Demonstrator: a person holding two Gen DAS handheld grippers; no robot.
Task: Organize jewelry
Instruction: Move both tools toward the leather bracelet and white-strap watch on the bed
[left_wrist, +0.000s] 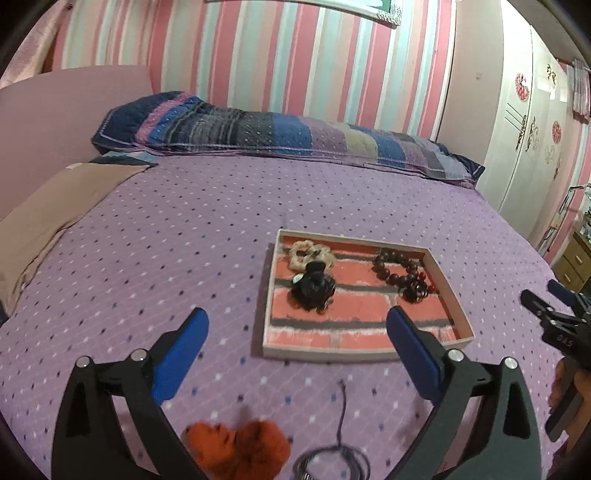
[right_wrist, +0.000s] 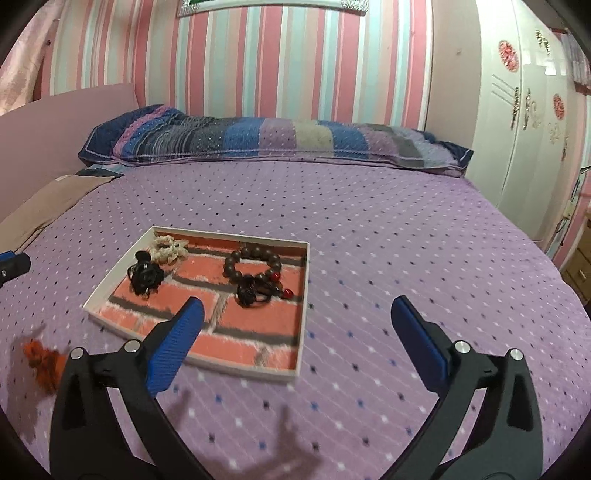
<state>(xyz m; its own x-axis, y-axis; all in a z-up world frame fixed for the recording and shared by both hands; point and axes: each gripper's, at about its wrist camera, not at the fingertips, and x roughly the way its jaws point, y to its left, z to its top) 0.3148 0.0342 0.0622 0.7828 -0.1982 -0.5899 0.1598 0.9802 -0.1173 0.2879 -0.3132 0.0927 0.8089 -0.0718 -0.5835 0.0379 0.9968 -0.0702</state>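
A shallow white tray (left_wrist: 448, 284) with a red brick-pattern floor lies on the purple bedspread; it also shows in the right wrist view (right_wrist: 301, 321). In it lie a cream scrunchie (left_wrist: 308, 253), a black hair tie (left_wrist: 312, 286) and a brown bead bracelet (left_wrist: 400, 273). An orange scrunchie (left_wrist: 240, 445) and a dark cord with a metal ring (left_wrist: 341, 424) lie on the bed in front of the tray. My left gripper (left_wrist: 297, 332) is open and empty above them. My right gripper (right_wrist: 297, 319) is open and empty to the right of the tray's near edge.
A long patchwork pillow (left_wrist: 280, 136) lies at the far edge of the bed. A beige cloth (left_wrist: 55, 206) lies at the left. A white wardrobe (left_wrist: 524, 122) stands at the right, with a wooden drawer unit (left_wrist: 574, 260) beside it.
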